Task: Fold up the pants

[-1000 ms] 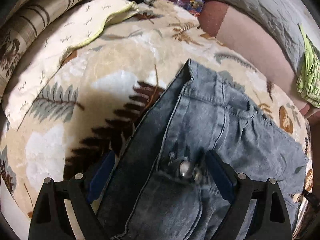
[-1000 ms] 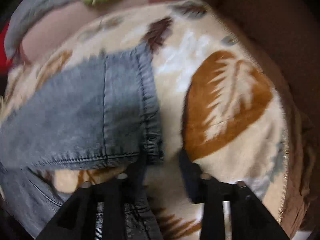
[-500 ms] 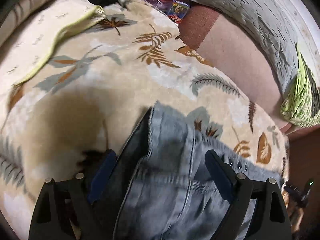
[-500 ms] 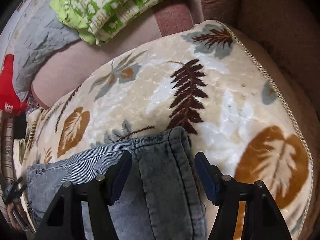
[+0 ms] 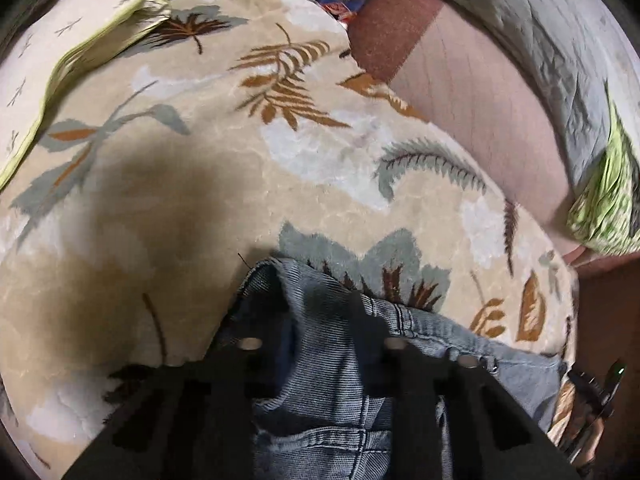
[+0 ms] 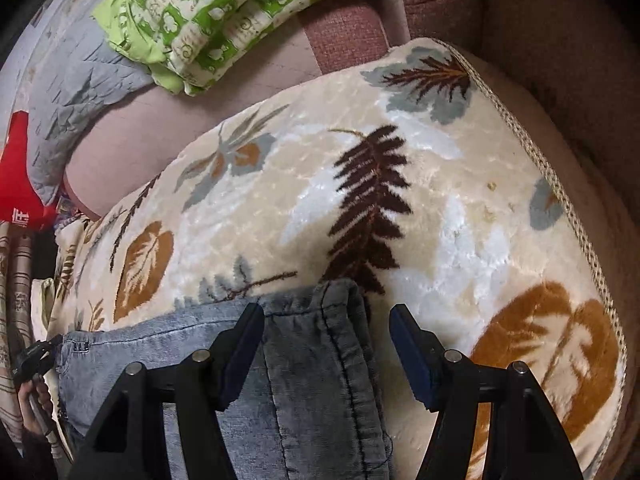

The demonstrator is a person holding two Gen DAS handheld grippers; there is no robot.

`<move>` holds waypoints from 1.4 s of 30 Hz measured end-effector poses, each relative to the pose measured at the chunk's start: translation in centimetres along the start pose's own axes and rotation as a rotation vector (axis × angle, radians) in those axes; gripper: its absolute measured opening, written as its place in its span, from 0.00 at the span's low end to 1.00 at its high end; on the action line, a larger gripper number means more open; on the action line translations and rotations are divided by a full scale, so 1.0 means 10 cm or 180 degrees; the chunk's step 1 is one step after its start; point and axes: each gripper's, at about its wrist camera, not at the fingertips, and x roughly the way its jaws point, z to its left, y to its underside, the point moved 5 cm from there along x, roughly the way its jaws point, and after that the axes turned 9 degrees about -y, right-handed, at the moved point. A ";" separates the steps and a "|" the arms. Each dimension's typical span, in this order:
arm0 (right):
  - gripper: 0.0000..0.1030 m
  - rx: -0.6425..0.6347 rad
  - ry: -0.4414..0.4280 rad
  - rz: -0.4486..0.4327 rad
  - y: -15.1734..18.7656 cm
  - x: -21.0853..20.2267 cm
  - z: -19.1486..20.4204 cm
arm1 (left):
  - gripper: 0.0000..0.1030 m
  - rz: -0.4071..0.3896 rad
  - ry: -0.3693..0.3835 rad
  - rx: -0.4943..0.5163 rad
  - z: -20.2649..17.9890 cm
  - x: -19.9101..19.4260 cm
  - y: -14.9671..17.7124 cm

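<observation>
Blue-grey denim pants (image 5: 328, 392) lie on a cream leaf-print blanket (image 5: 200, 160). In the left wrist view my left gripper (image 5: 320, 320) is shut on a bunched fold of the pants' fabric, fingers narrowed around it. In the right wrist view the pants (image 6: 304, 380) end at a stitched edge near the blanket's middle. My right gripper (image 6: 326, 344) is open, its blue-padded fingers either side of that edge, just above the cloth.
A green patterned cloth (image 6: 224, 12) and a grey quilt (image 6: 72, 92) lie on the pink sofa back (image 5: 480, 100). A cream pillow (image 5: 52, 48) sits far left. The blanket's braided edge (image 6: 560, 200) runs along the right, by the brown armrest.
My left gripper has closed from wide open onto a fold of the pants. My right gripper has stayed open over the pants' edge, with the view barely shifted.
</observation>
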 end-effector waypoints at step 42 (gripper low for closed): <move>0.16 -0.0300 -0.0432 -0.0987 0.97 -2.07 0.54 | 0.02 -0.0793 0.0949 0.0097 0.77 -2.35 1.52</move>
